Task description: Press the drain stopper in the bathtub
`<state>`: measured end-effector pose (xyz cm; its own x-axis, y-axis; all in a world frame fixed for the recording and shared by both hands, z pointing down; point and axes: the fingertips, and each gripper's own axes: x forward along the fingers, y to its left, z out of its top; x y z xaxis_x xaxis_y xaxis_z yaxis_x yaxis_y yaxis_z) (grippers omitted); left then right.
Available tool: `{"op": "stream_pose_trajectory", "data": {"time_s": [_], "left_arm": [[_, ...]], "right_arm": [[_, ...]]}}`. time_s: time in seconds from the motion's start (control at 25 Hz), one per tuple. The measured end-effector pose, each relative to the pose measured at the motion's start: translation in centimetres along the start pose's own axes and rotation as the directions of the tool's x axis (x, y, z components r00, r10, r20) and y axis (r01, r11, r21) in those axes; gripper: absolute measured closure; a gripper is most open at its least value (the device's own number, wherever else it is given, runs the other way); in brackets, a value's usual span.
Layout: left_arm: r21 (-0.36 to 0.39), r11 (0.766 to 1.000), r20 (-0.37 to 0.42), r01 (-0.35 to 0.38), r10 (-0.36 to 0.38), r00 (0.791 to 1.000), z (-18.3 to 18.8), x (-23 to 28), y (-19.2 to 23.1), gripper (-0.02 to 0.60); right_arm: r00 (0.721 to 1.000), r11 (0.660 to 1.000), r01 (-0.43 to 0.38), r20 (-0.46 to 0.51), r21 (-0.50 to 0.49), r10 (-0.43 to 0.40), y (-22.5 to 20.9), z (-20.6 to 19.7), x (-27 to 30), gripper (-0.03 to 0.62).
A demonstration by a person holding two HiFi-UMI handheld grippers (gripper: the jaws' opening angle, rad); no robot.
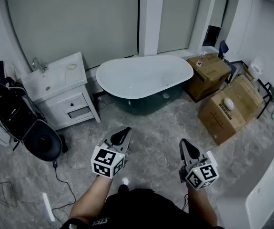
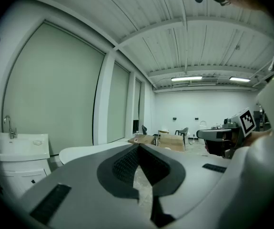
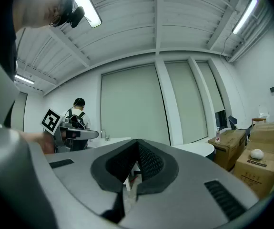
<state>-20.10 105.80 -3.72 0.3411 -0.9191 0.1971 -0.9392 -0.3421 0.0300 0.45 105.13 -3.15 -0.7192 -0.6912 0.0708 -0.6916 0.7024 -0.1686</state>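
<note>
Only the head view is looking into the bathtub. The two gripper views are catching just its white rim from the side, under a ceiling with strip lights that the head view is missing. The drain stopper is not showing in any view: from above, the basin is reading as plain, washed-out white.

The left gripper and right gripper are hovering on the near side of the bathtub, well apart from it. Each one's fingers are pressing together at the tips, with nothing between them. Only marble floor is lying between them and the bathtub.

The right gripper view is showing a person wearing a backpack, standing beyond the bathtub's left end; the head view is cutting that person off at its edge. Just left of the bathtub a white vanity is standing, and further left a black bag. Right of the bathtub, cardboard boxes are sitting on the floor. What is resting on the boxes is too small to identify.
</note>
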Motion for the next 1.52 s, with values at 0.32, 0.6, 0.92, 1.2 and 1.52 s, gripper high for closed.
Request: {"op": "stream_pose_trajectory", "data": {"time_s": [0.32, 0.6, 0.92, 1.2, 1.52], "left_arm": [[0.011, 1.000, -0.021, 0.002, -0.002, 1.000, -0.4, 0.4, -1.5, 0.571], [0.031, 1.000, -0.035, 0.004, -0.003, 0.999, -0.2, 0.4, -4.2, 0.571], [0.043, 0.999, -0.036, -0.012, 0.014, 0.999, -0.5, 0.5, -8.5, 0.571], [0.034, 0.999, -0.049, -0.020, 0.022, 0.999, -1.4, 0.5, -8.3, 0.571], [0.021, 0.999, -0.038, 0.035, -0.034, 0.999, -1.1, 4.0, -2.9, 0.571]], "right_arm": [[1.000, 1.000, -0.012, 0.010, -0.001, 0.012, -1.1, -0.3, -1.0, 0.583], [1.000, 1.000, -0.004, 0.008, 0.029, 0.004, -2.4, -0.4, -3.1, 0.583], [0.997, 0.996, -0.080, 0.018, 0.045, 0.080, -3.3, -1.4, -5.7, 0.580], [0.997, 0.991, -0.082, -0.005, 0.101, 0.083, -3.4, -2.4, -5.5, 0.580], [0.998, 0.991, -0.046, -0.044, 0.127, 0.052, -3.1, -3.1, 0.6, 0.580]]}}
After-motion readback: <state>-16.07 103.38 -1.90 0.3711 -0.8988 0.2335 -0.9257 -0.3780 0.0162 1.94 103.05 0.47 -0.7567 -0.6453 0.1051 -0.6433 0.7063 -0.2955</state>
